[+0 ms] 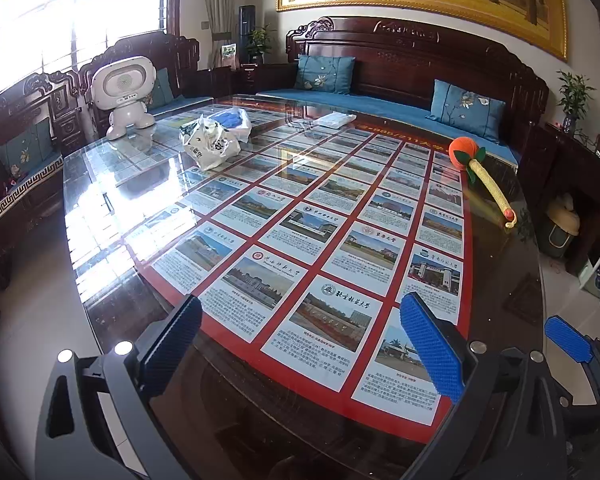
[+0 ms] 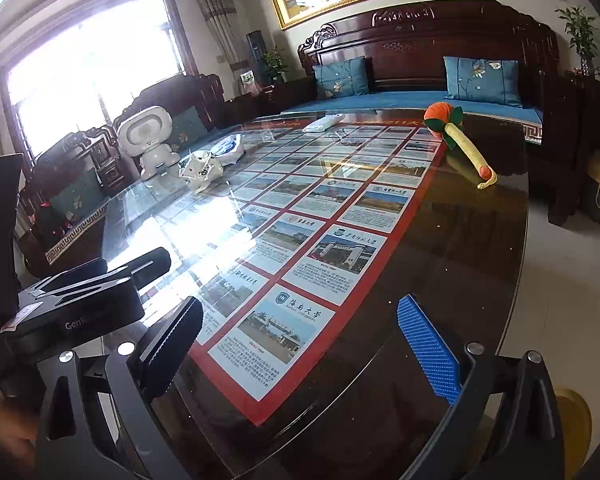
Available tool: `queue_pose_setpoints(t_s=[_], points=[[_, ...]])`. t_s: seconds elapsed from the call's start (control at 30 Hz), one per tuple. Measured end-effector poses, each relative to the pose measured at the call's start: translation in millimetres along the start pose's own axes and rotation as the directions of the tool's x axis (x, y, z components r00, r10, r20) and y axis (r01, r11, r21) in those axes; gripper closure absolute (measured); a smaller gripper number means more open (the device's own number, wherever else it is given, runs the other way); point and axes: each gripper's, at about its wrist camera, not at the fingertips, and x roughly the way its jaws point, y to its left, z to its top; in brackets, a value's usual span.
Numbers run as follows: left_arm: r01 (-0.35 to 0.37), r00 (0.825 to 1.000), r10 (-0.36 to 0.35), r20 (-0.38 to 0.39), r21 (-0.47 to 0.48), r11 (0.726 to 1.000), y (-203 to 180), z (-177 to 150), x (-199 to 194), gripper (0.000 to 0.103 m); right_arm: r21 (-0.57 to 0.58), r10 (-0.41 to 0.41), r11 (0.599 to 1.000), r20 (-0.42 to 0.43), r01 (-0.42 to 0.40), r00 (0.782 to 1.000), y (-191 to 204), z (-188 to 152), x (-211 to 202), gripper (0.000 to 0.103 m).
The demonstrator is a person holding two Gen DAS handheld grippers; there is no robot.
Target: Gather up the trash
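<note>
A crumpled white plastic bag (image 1: 208, 146) lies on the far left part of the glass table (image 1: 496, 280), with a second bag holding something blue (image 1: 234, 120) just behind it. Both also show in the right wrist view, the white bag (image 2: 201, 171) and the blue one (image 2: 228, 145). My left gripper (image 1: 300, 344) is open and empty over the table's near edge, far from the bags. My right gripper (image 2: 300, 344) is open and empty too; its blue finger (image 1: 568, 338) shows at the right of the left wrist view.
A white robot toy (image 1: 126, 94) stands at the table's far left corner. An orange plush with a yellow handle (image 1: 482, 170) lies far right. A white flat packet (image 1: 334, 119) lies at the far edge. Wooden sofas with blue cushions (image 1: 466, 110) surround the table.
</note>
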Motion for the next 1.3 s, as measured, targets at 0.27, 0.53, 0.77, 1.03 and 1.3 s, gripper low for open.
queue_pose_setpoints(t_s=[0.27, 0.53, 0.77, 1.03, 1.3], points=[[-0.002, 1.000, 0.002, -0.002, 0.003, 1.000, -1, 1, 2, 0.004, -0.007, 0.008, 1.000, -0.010, -0.008, 1.000, 3, -2, 3, 0.008], [-0.003, 1.000, 0.003, -0.001, 0.013, 1.000, -1, 2, 2, 0.004, -0.003, 0.013, 1.000, -0.018, -0.013, 1.000, 3, -3, 4, 0.008], [-0.004, 1.000, 0.004, -0.012, 0.013, 1.000, -1, 4, 5, 0.004, -0.007, 0.012, 1.000, -0.021, -0.013, 1.000, 4, -3, 6, 0.008], [0.010, 1.000, -0.010, 0.005, 0.026, 1.000, -1, 4, 4, 0.004, -0.010, 0.018, 1.000, -0.022, -0.018, 1.000, 6, -2, 7, 0.008], [0.025, 0.999, -0.025, -0.029, 0.020, 0.999, -2, 7, 13, 0.004, -0.019, 0.010, 1.000, -0.043, -0.010, 0.999, 8, -1, 13, 0.008]])
